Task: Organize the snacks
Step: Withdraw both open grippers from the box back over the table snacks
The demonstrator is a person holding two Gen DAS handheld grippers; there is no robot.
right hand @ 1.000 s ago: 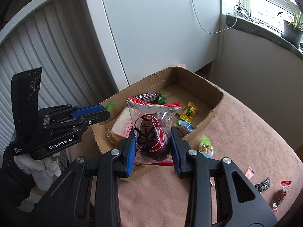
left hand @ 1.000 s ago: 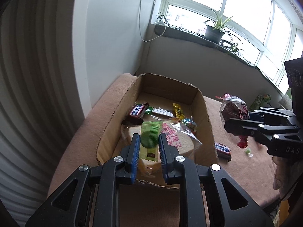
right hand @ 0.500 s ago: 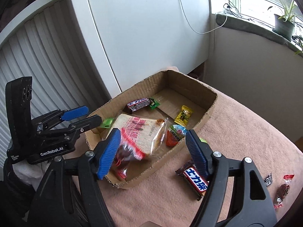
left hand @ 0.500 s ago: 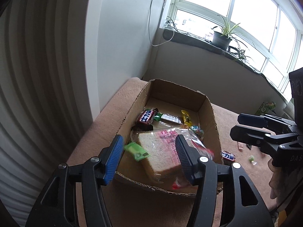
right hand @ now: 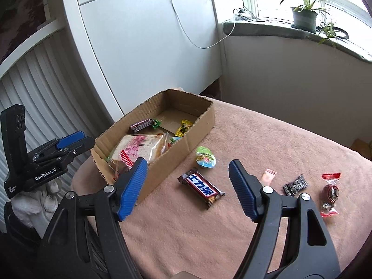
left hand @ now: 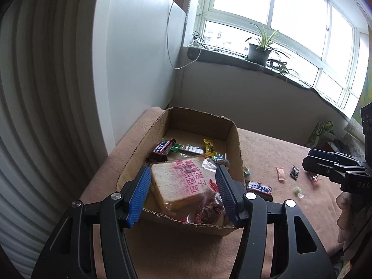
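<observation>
Right wrist view: right gripper (right hand: pixel 188 186) gaping, empty — chocolate bar (right hand: pixel 201 187) between fingers, long axis diagonal, nearer than left gripper (left hand: pixel 181 195), also spread, empty.

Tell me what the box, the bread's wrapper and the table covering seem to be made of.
Box: brown corrugated cardboard, matte; ragged cut rim shows fluting. Bread's wrapper: thin clear plastic film, glossy, printed pink, crinkled with glare. Table covering: looks like soft pinkish-brown fabric, maybe fleece; matte, rounded over the edges.
</observation>
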